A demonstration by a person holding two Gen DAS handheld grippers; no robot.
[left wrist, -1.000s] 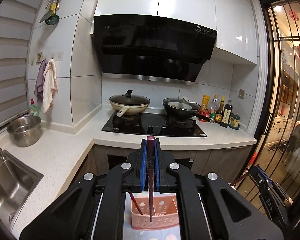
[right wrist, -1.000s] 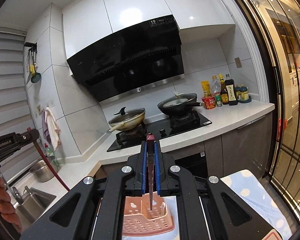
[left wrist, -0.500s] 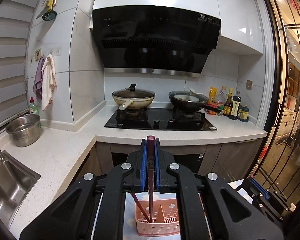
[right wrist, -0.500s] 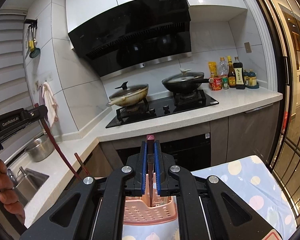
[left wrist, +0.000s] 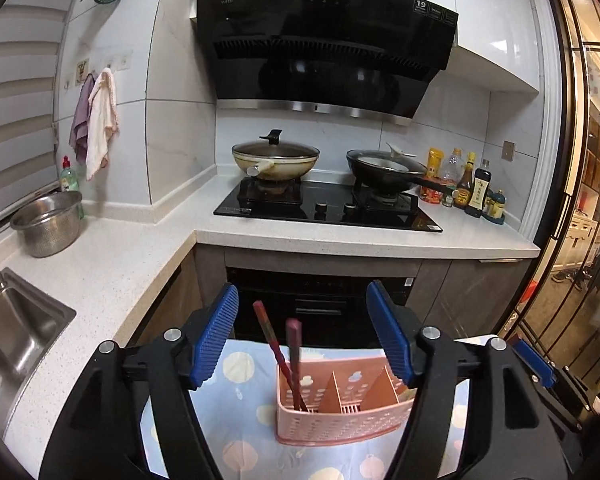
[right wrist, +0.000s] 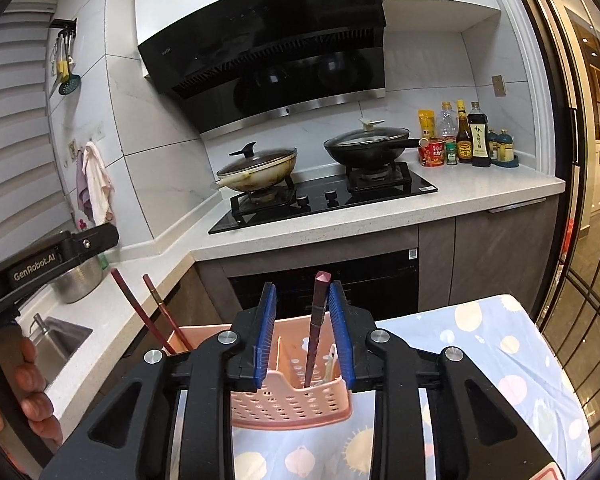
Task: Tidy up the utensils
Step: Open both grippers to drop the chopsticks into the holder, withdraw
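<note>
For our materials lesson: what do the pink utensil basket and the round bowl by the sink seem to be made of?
Pink utensil basket: likely moulded plastic, matte, with even punched holes and thin dividers. Round bowl: apparently stainless steel, brushed and shiny, reflecting light; its wall looks finely perforated, though that is hard to confirm.

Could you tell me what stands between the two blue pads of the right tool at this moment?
In the right wrist view, a dark red chopstick stands between the right tool's just-opened pads, its tip down in the pink basket.

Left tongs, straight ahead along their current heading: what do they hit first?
Most likely the two red chopsticks standing in the pink utensil basket, which sit between the open left tongs. Beyond them the basket's dividers, then the dark oven front. Depth is uncertain.
</note>
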